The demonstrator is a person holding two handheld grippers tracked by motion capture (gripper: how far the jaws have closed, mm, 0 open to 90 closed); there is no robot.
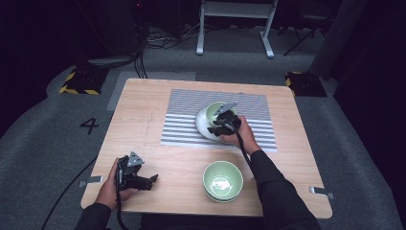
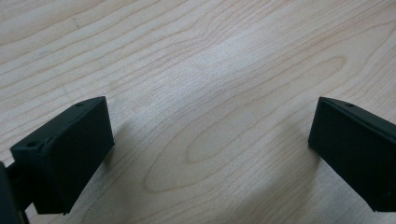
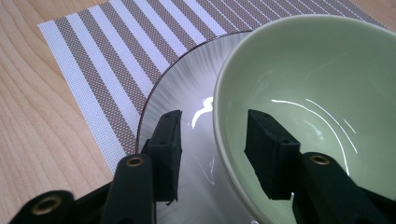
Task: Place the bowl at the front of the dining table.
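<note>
A pale green bowl (image 1: 216,108) (image 3: 317,84) sits on a white plate (image 1: 201,122) (image 3: 187,102), which lies on a brown-and-white striped placemat (image 1: 184,115) (image 3: 107,60). My right gripper (image 1: 222,122) (image 3: 214,122) straddles the bowl's near rim, one jaw inside the bowl and one outside over the plate. Both pads stand off the rim, so it is open. My left gripper (image 1: 152,180) (image 2: 212,112) rests low over bare wood near the table's front left corner, jaws wide open with nothing between them.
A stack of green bowls (image 1: 222,180) stands near the front edge, just beside my right forearm. The wooden table (image 1: 139,110) has metal tabs (image 1: 321,191) at its front corners. Behind it are a white frame's legs (image 1: 234,28) and yellow-and-black bases (image 1: 79,81).
</note>
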